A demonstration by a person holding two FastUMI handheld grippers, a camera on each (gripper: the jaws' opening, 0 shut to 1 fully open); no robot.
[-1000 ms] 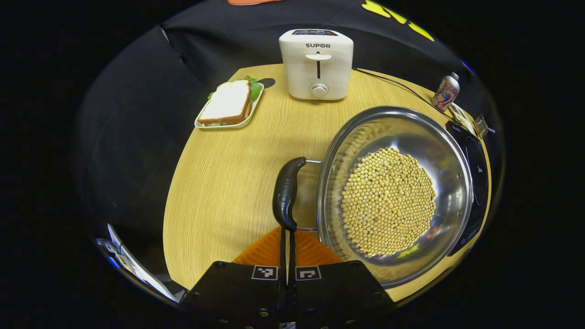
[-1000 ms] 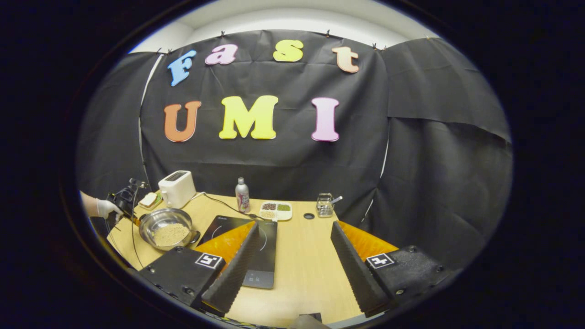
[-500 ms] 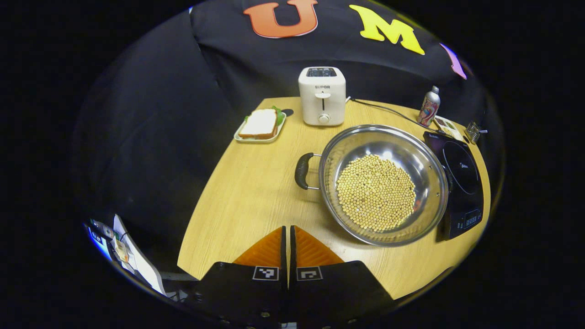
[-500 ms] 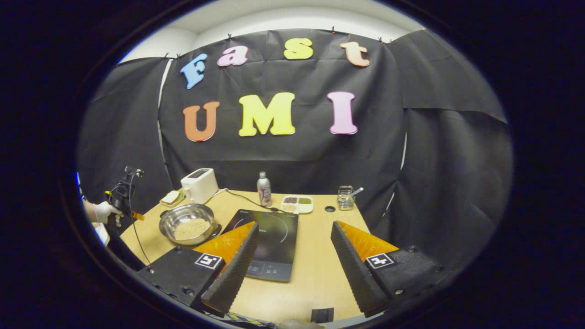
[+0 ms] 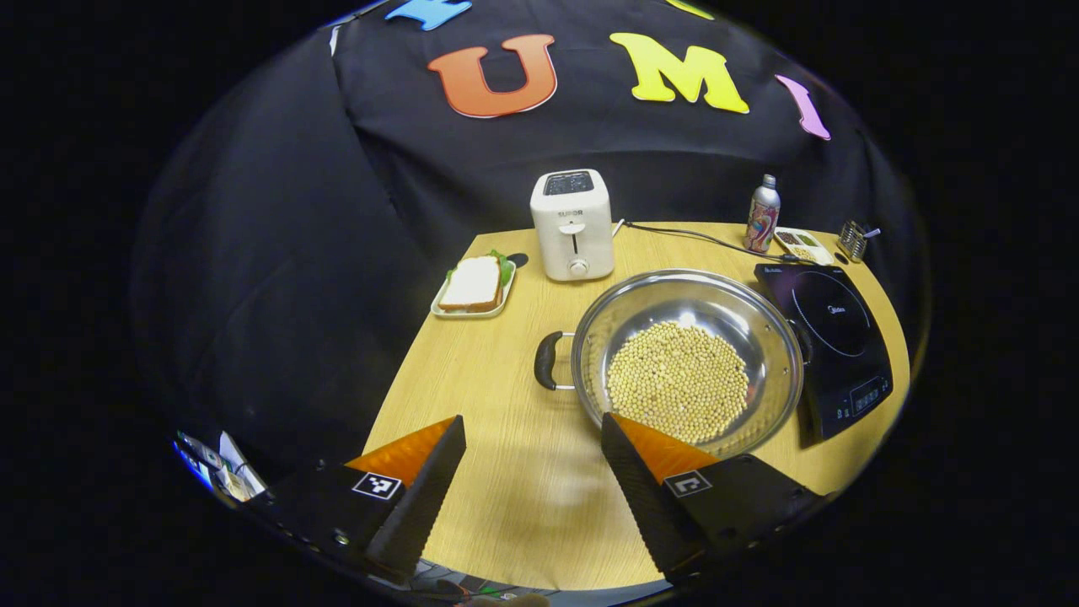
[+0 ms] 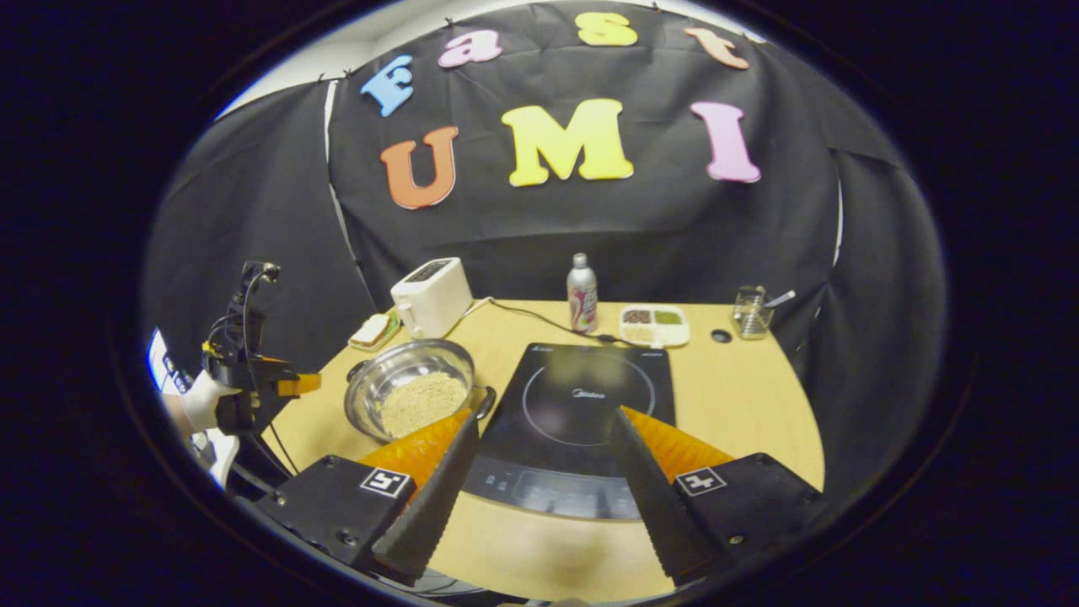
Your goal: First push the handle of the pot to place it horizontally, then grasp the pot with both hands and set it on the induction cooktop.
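Pot (image 5: 687, 362) w/ beans sits on desk (image 5: 480, 396), just ahead-right of left claw (image 5: 531, 459), side handle (image 5: 546, 361) nearest it; cooktop (image 5: 830, 341) touching pot's far side. Left claw wide open, empty. Right claw (image 6: 544, 455) wide open, empty, cooktop directly ahead, pot ahead-left.

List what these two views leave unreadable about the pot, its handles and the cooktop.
- Pot's base: in the left gripper view, beans cover it.
- Pot's far handle: left gripper view, mostly hidden behind the rim; right gripper view, partly behind the right gripper's finger.
- Induction cooktop's control panel: right gripper view, both fingers cover its ends; markings too small.
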